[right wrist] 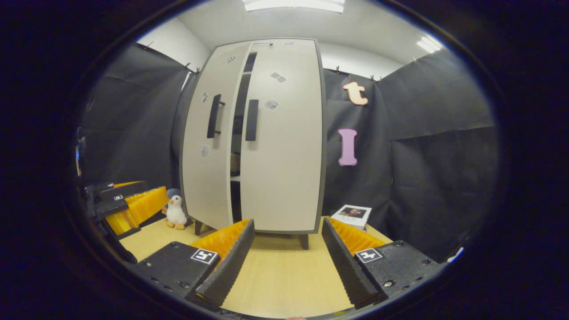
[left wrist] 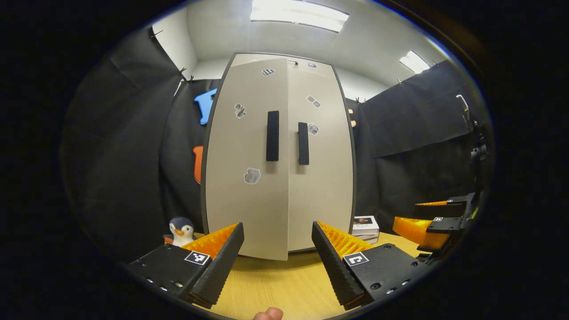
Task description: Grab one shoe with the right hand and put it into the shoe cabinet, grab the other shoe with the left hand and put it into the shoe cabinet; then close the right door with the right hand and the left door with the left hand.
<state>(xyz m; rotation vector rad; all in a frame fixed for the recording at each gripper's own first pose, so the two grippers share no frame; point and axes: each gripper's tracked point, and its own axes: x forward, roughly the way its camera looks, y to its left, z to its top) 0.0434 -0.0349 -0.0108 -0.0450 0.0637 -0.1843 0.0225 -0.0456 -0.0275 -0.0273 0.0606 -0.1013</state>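
Observation:
The pale shoe cabinet stands on the wooden table straight ahead of me. Its right door lies flush. The left door is ajar, leaving a narrow dark gap; a dim shape sits on a shelf inside, too dark to identify. A dark vertical handle is on the left door and another handle on the right door. My left gripper is open and empty, a short way in front of the doors. My right gripper is open and empty too, farther back and off to the right.
A penguin toy stands at the cabinet's left foot. A small stack of books lies at its right. Bare wooden tabletop stretches between the grippers and the cabinet. A person's fingertip shows at the bottom edge.

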